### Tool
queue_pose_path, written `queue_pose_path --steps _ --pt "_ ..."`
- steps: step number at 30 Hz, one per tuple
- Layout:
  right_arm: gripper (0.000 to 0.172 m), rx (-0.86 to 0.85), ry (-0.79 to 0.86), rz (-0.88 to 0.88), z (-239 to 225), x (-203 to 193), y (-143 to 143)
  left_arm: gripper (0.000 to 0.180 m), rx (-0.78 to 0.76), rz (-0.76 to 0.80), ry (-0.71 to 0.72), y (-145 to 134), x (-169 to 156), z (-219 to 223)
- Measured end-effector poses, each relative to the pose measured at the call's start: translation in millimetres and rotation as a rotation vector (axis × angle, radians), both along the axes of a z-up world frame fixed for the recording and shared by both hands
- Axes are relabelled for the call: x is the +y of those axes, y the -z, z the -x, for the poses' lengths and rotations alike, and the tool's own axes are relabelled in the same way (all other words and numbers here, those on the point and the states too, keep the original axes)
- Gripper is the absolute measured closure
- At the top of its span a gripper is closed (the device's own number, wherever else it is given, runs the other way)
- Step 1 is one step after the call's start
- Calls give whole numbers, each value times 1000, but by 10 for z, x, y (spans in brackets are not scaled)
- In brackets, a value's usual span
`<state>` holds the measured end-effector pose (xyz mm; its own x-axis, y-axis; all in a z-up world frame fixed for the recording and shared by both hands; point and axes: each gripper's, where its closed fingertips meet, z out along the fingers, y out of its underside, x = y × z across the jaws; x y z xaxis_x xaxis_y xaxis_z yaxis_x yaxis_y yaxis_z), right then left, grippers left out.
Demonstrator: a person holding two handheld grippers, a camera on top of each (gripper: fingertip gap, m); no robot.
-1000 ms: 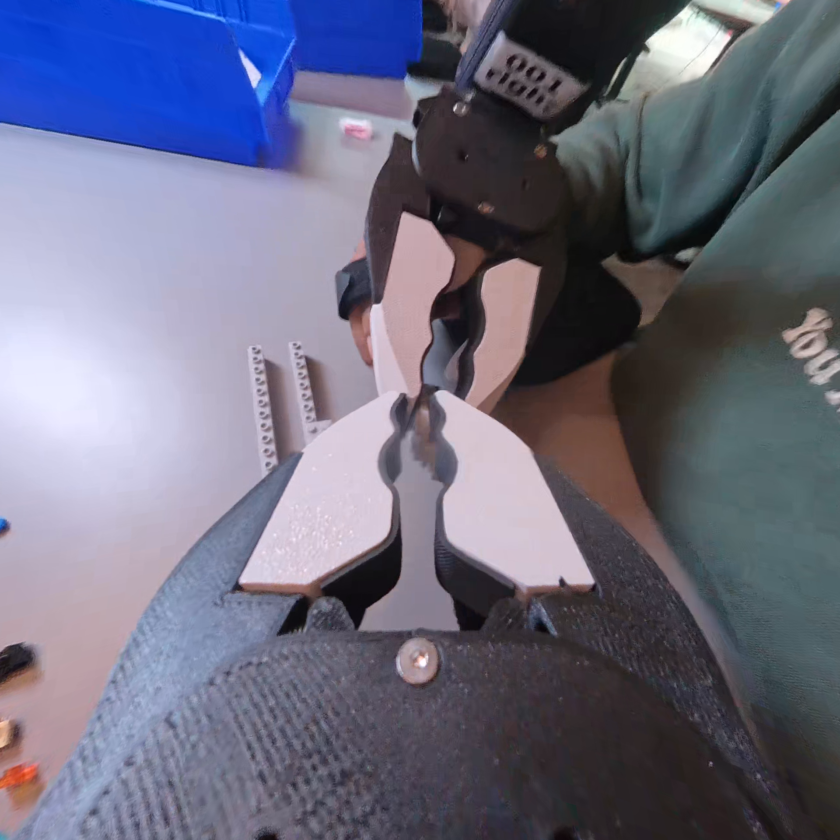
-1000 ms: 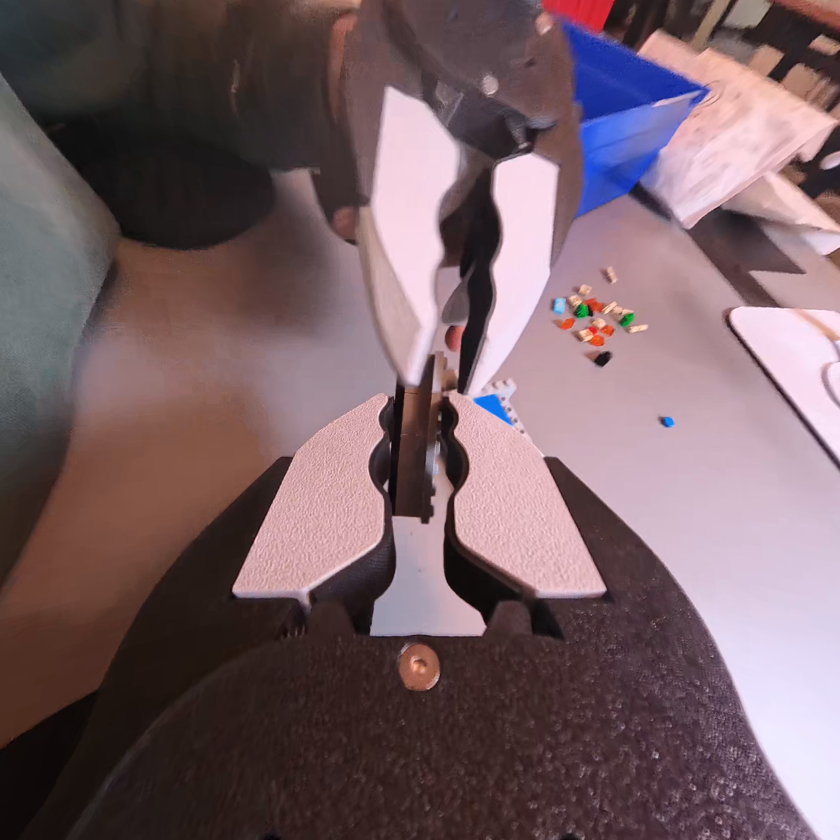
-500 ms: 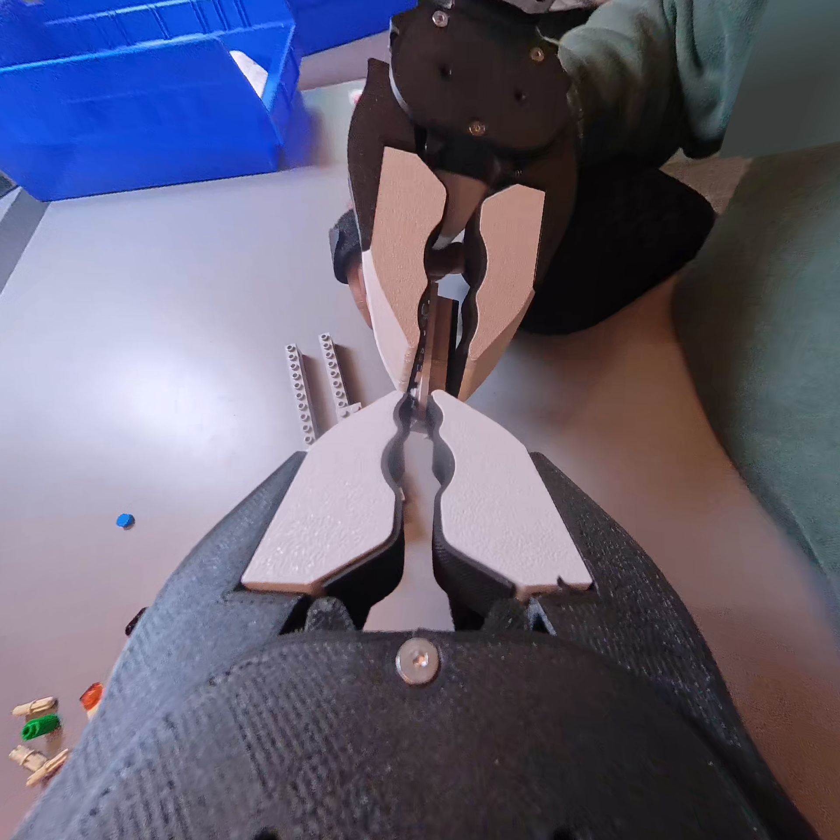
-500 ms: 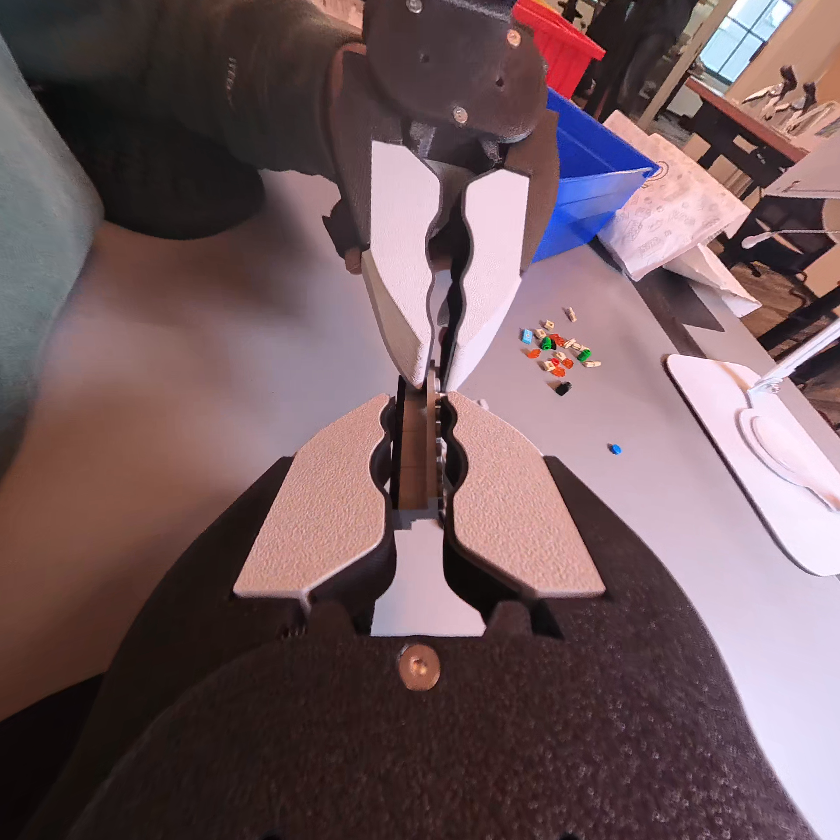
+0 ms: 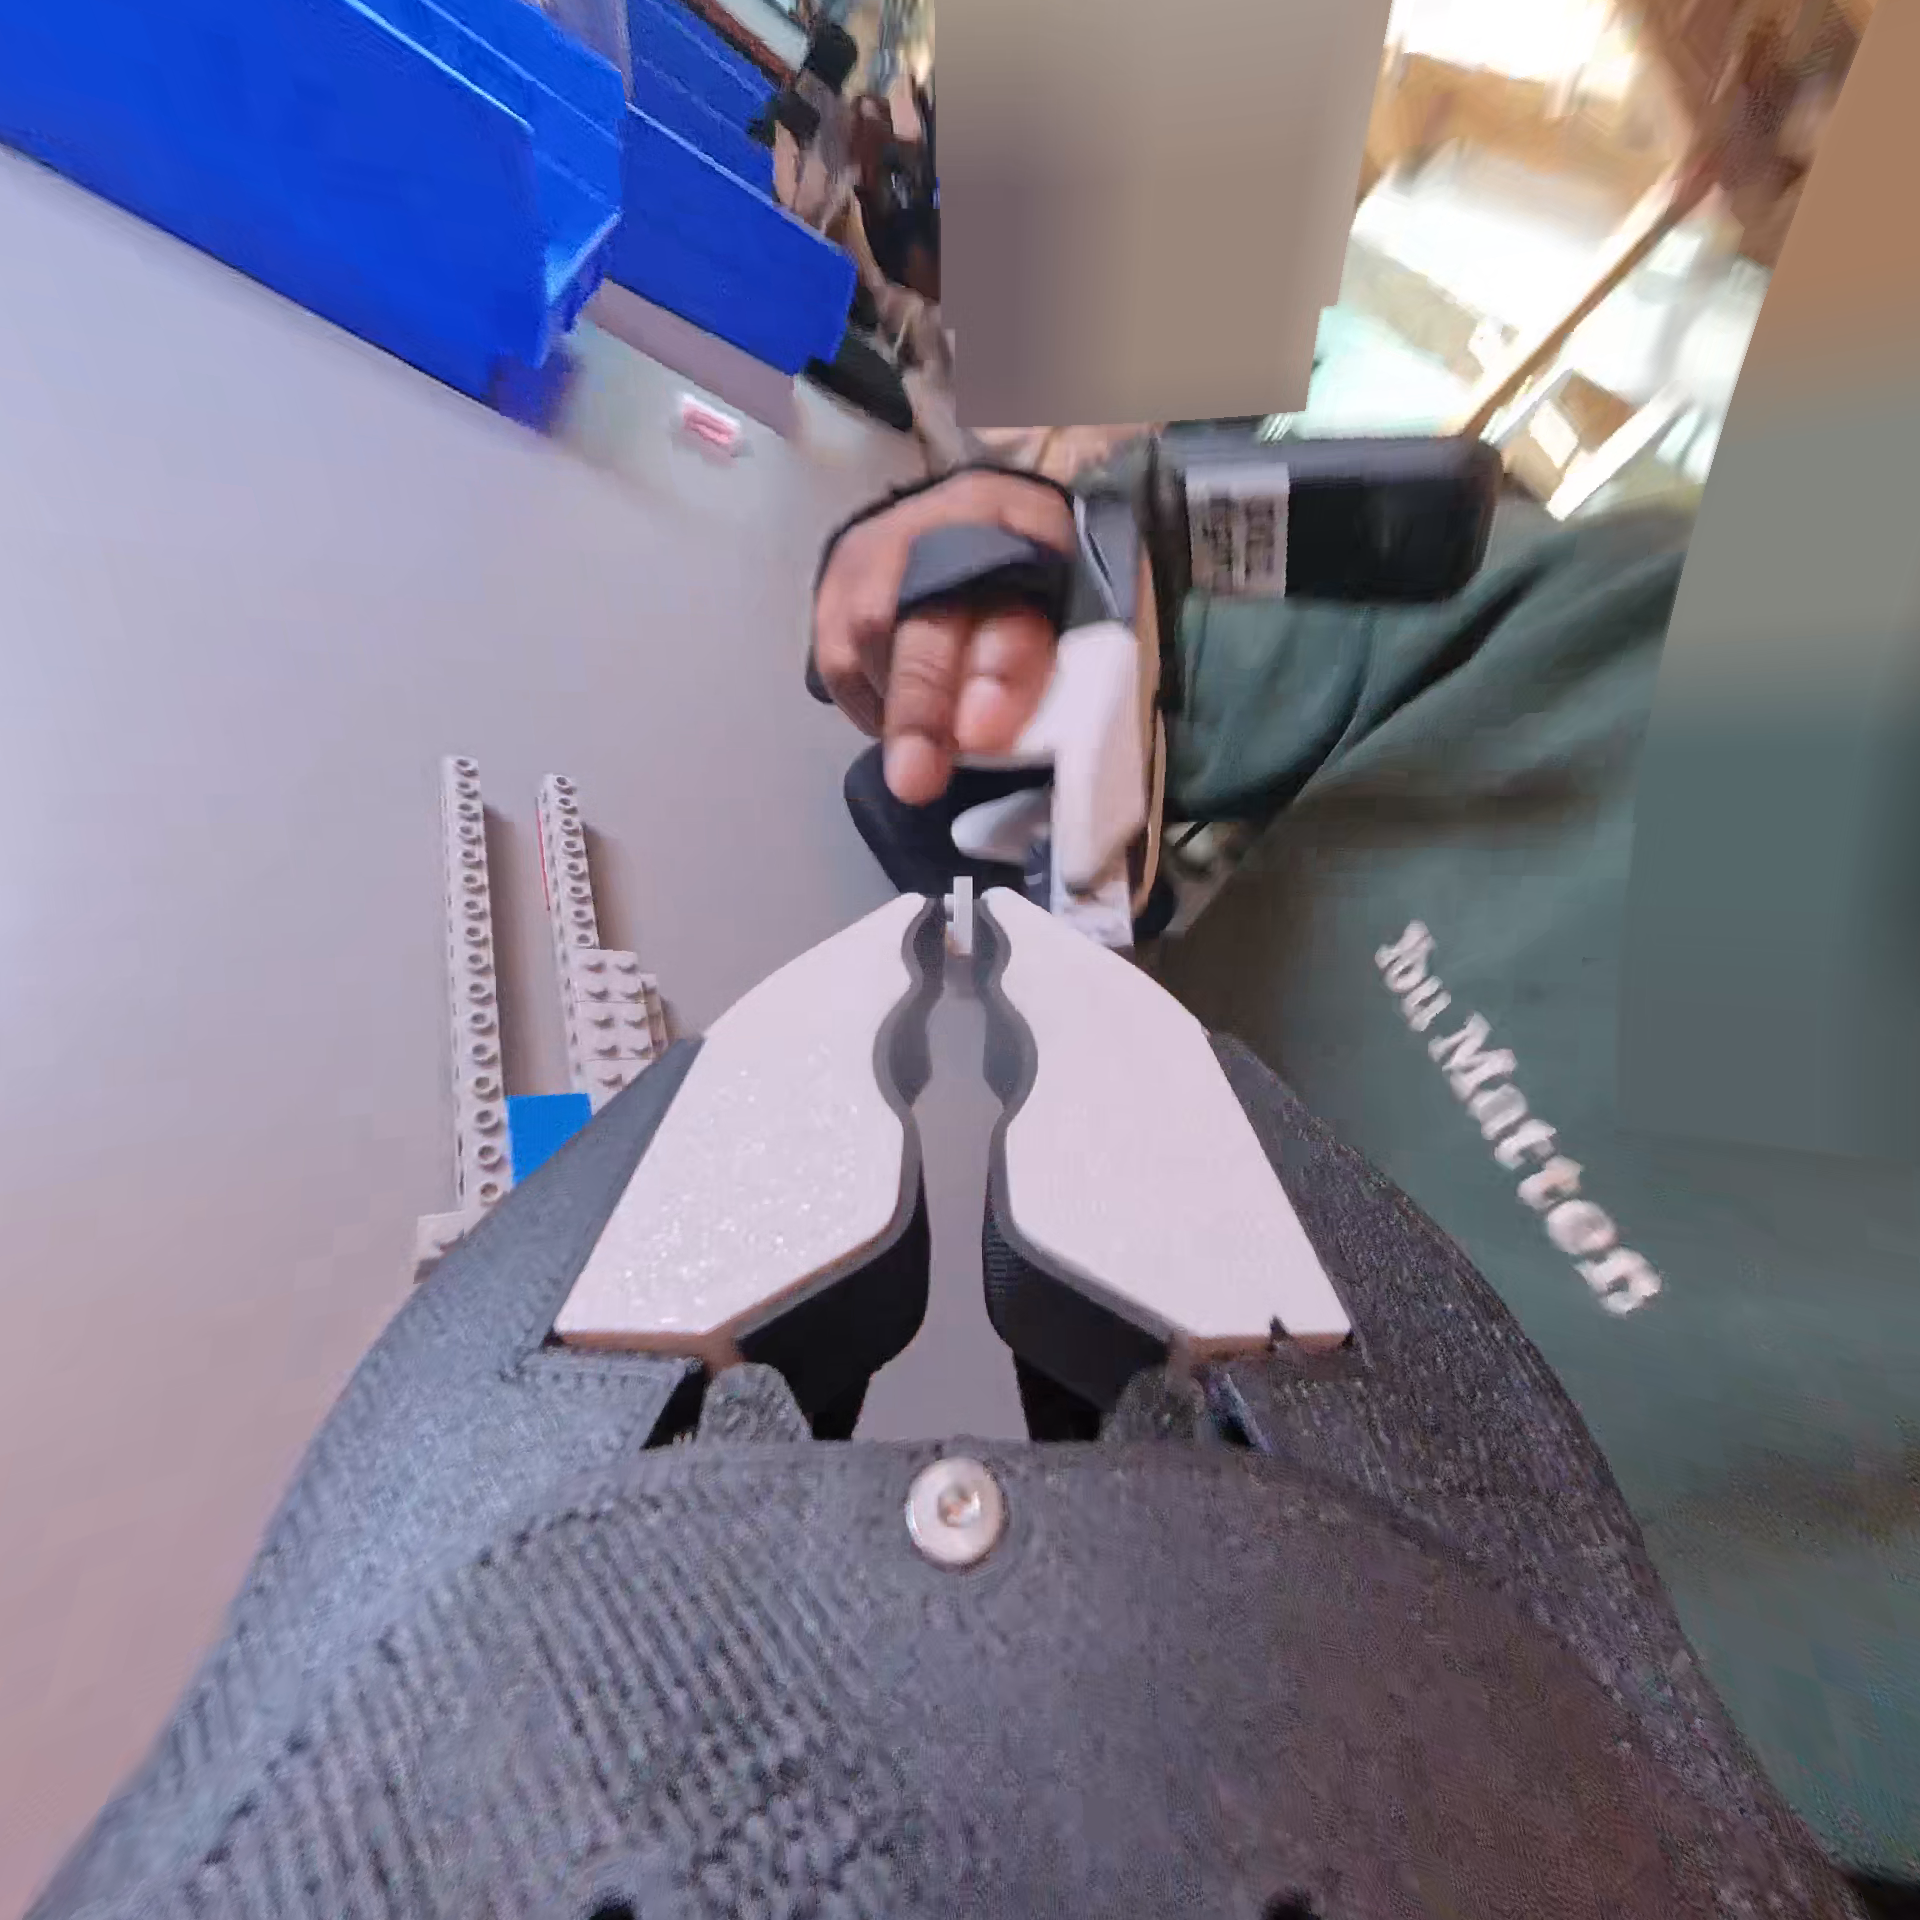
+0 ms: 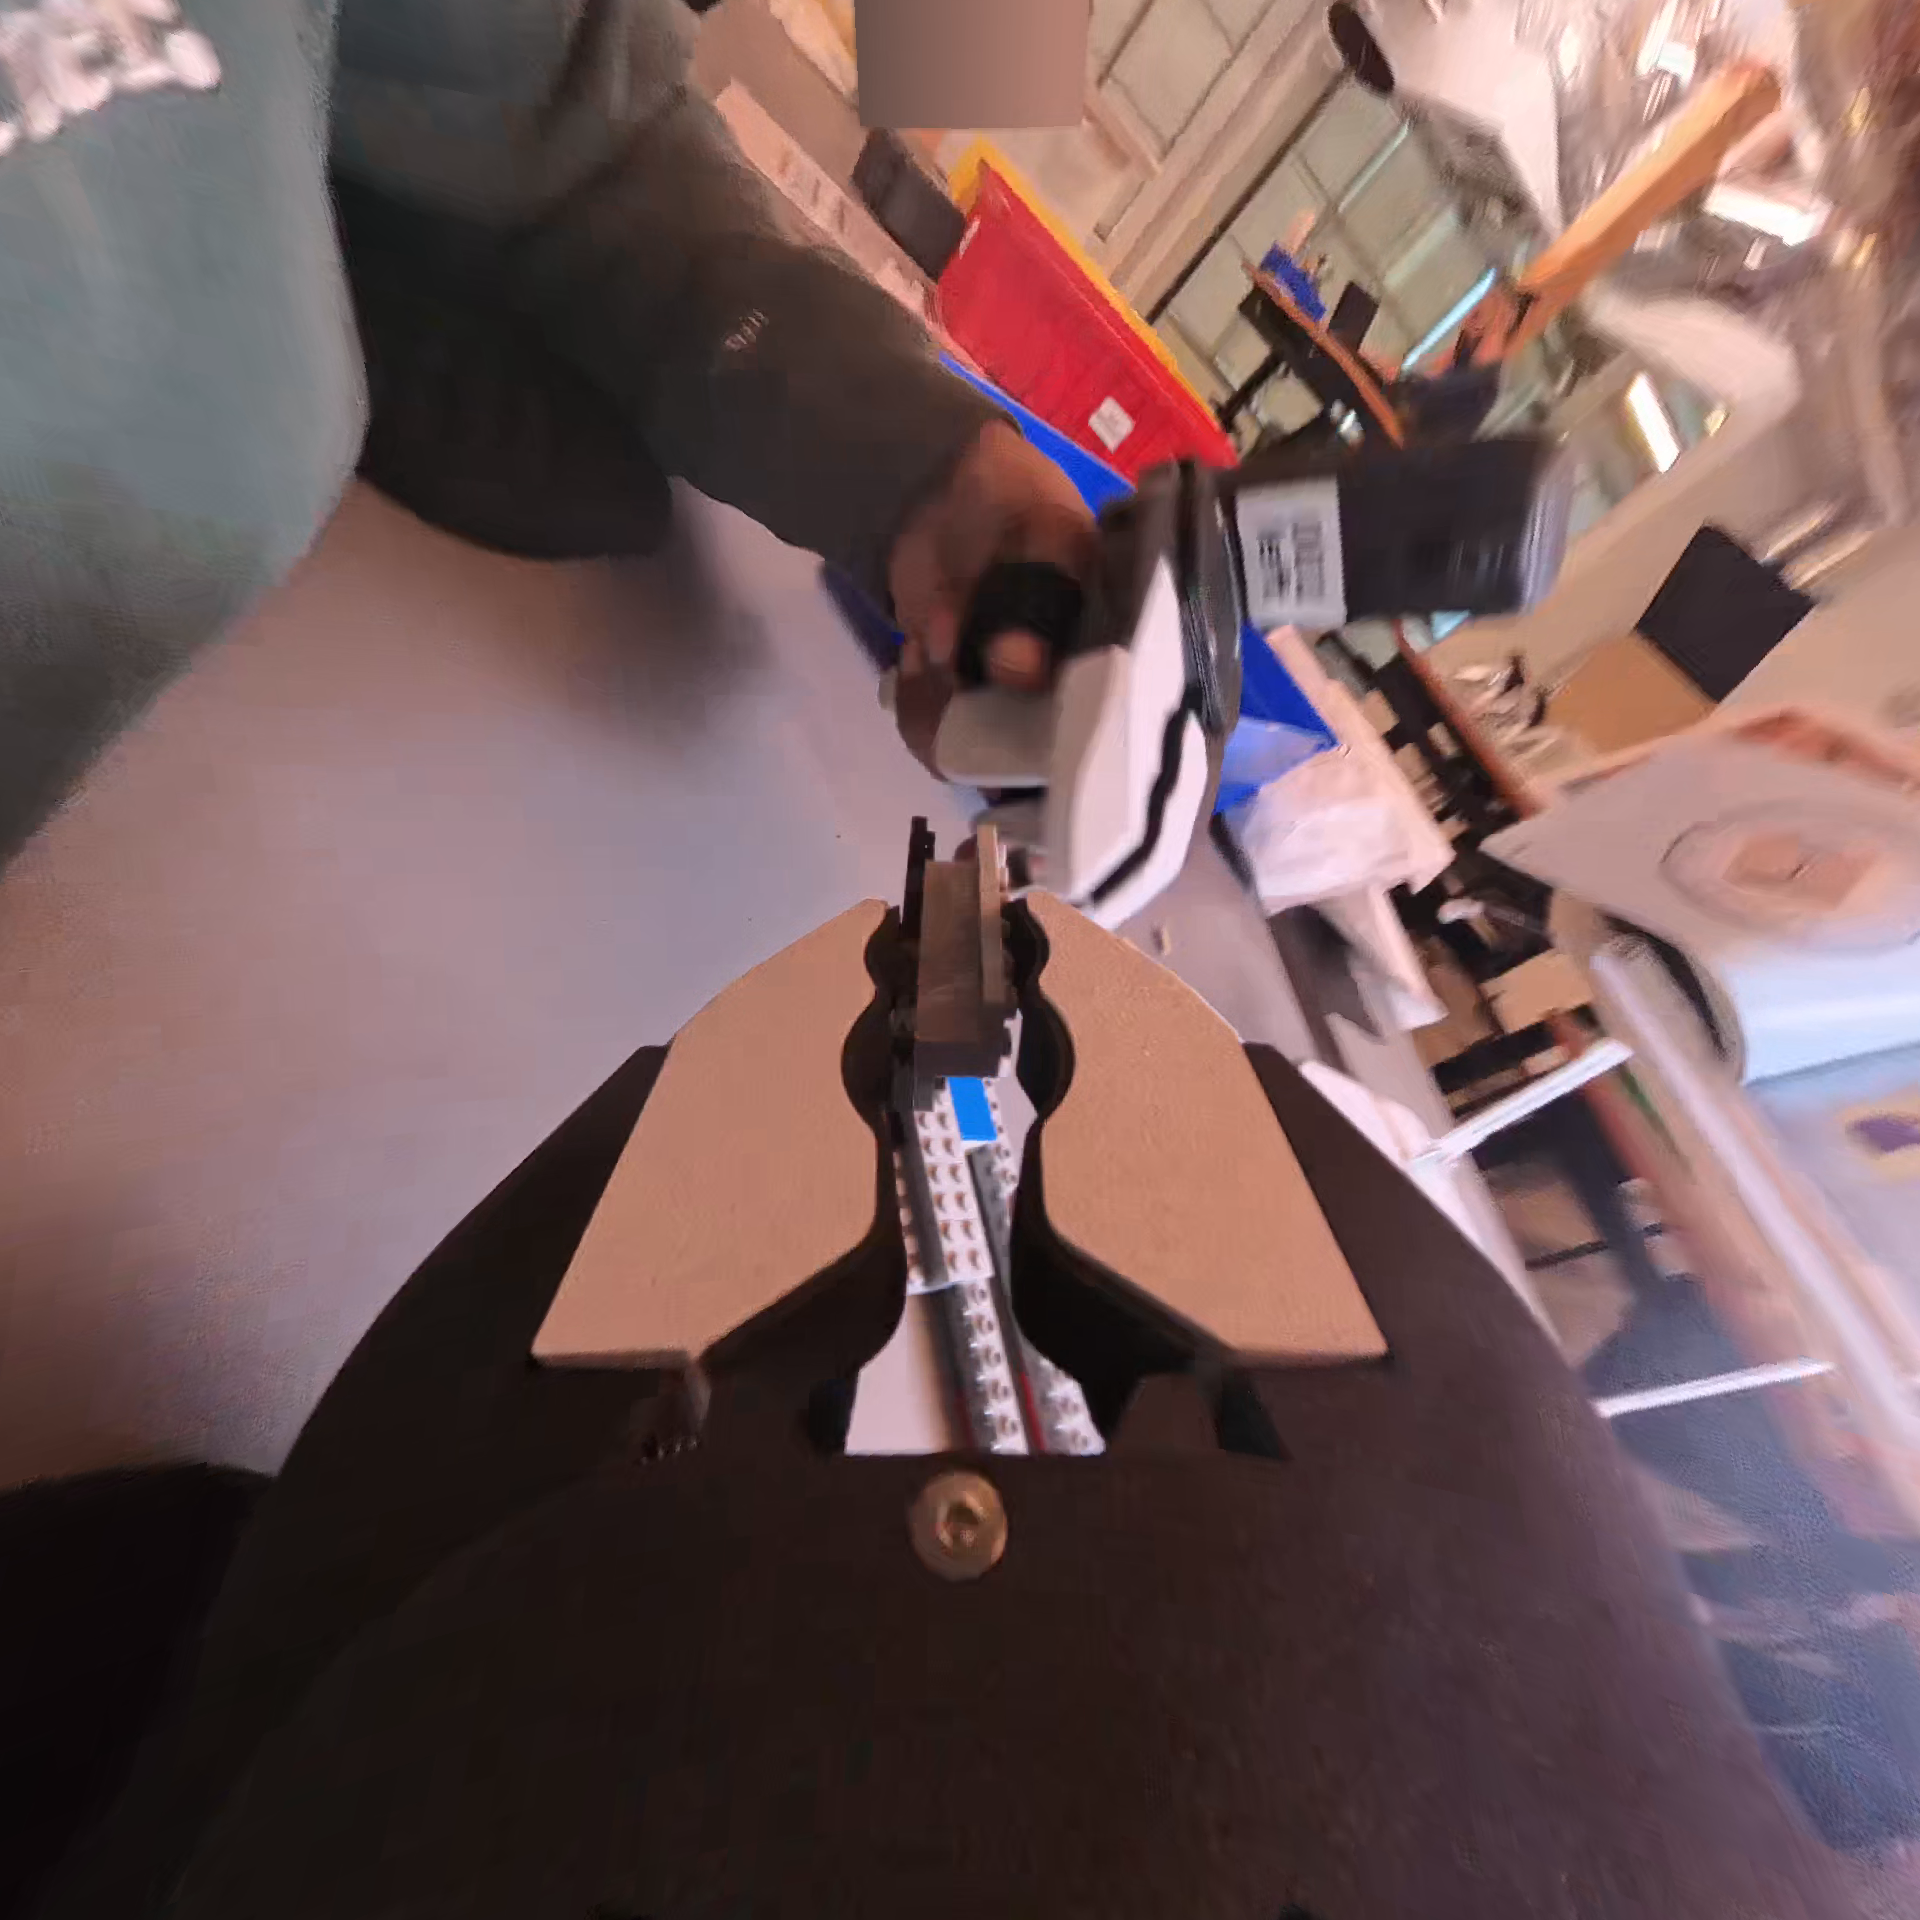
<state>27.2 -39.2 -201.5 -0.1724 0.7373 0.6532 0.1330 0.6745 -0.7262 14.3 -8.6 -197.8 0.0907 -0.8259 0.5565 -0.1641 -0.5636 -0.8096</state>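
Closest in, the left gripper (image 5: 961,928) is seen nearly closed, its pale fingertips (image 5: 902,914) pinched on a small thin white plastic plate piece (image 5: 962,914) that stands on edge and pokes out just past the tips. Such a piece is judged very light, stiff and smooth, so it could slip or twist if the pinch is slackened; only its two flat faces offer a hold.

To the left of that gripper, lying on the grey table (image 5: 260,675), two long light-grey studded beams with a stepped stack of grey plates and a blue tile (image 5: 566,977) are seen, well apart from the tips. Ahead and slightly right, a bare hand (image 5: 935,634) is wrapped around the other tool's handle, with a dark green sleeve (image 5: 1403,675) behind it. Farther off, blue plastic bins (image 5: 436,166) are stood along the table's far edge.

The right gripper (image 6: 956,935) is held partly open around a dark grey and black stack of flat bricks (image 6: 951,966), gripped by its broad sides, with both pads apparently pressed against it. That stack is judged rigid and light, though layers could be popped apart by sideways force. Below it, between the fingers, the studded assembly is glimpsed. Beyond, a red bin (image 6: 1049,312) is seen.
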Motion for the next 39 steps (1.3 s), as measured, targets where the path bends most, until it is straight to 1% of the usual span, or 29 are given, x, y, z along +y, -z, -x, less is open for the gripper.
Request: queue_pose_path --steps 1,2,4,5,6,7,8,9,10,13,15,17,18,20,22,23,24,25,26,28,30,31,33,35,38,39 --pt "153 -8 -11 -55 7 -61 27 175 -53 76 -17 -38 63 56" --pt "153 -15 -15 -98 17 -94 59 175 -56 74 -34 -42 105 101" --pt "152 -20 9 -90 21 -26 98 175 55 -66 -82 -34 164 185" --pt "152 -16 21 -39 10 39 101 175 114 -152 -116 -84 212 257" --pt "152 -15 33 29 -6 110 104 175 209 -250 -164 -111 294 384" --pt "152 -7 42 99 -22 176 97 175 341 -354 -217 -112 393 573" --pt "152 8 47 154 -38 229 80 175 414 -431 -262 -183 455 752" --pt "152 19 51 193 -50 269 67 175 383 -449 -291 -339 452 855" --pt "152 22 60 222 -54 304 66 175 341 -425 -302 -470 424 936" --pt "152 14 82 286 -34 361 98 175 310 -456 -362 -697 425 1178" --pt "152 10 74 356 -14 351 101 175 233 -469 -347 -844 349 1201" --pt "152 -17 39 399 8 288 120 175 191 -488 -329 -909 299 1170" --pt "152 -59 28 391 19 252 177 175 183 -505 -316 -917 279 1140" --pt "152 -193 44 347 34 212 397 175 169 -534 -285 -920 236 1058" --pt "131 -293 75 346 40 207 561 175 164 -559 -257 -902 206 974" --pt "123 -301 72 380 48 195 560 175 152 -577 -242 -901 184 925" --pt "120 -274 66 423 64 192 496 175 140 -591 -223 -897 157 872" --pt "120 -221 62 465 80 206 384 175 126 -614 -204 -895 126 814" --pt "123 -153 65 506 95 236 245 175 108 -642 -190 -893 99 749" --pt "138 -13 63 601 114 293 -58 176 71 -686 -145 -855 22 576" --pt "143 70 38 683 127 289 -283 175 69 -713 -110 -744 -22 377" --pt "143 87 26 700 136 272 -345 175 80 -712 -84 -664 -44 279" --pt "145 91 11 696 154 225 -380 175 95 -710 -43 -527 -84 112" --pt "152 78 4 671 165 181 -344 175 113 -695 -9 -410 -112 4" --pt "161 21 -16 643 177 105 -255 175 106 -682 14 -358 -149 -63" --pt "161 0 -29 640 174 82 -234 175 106 -685 26 -349 -174 -71"
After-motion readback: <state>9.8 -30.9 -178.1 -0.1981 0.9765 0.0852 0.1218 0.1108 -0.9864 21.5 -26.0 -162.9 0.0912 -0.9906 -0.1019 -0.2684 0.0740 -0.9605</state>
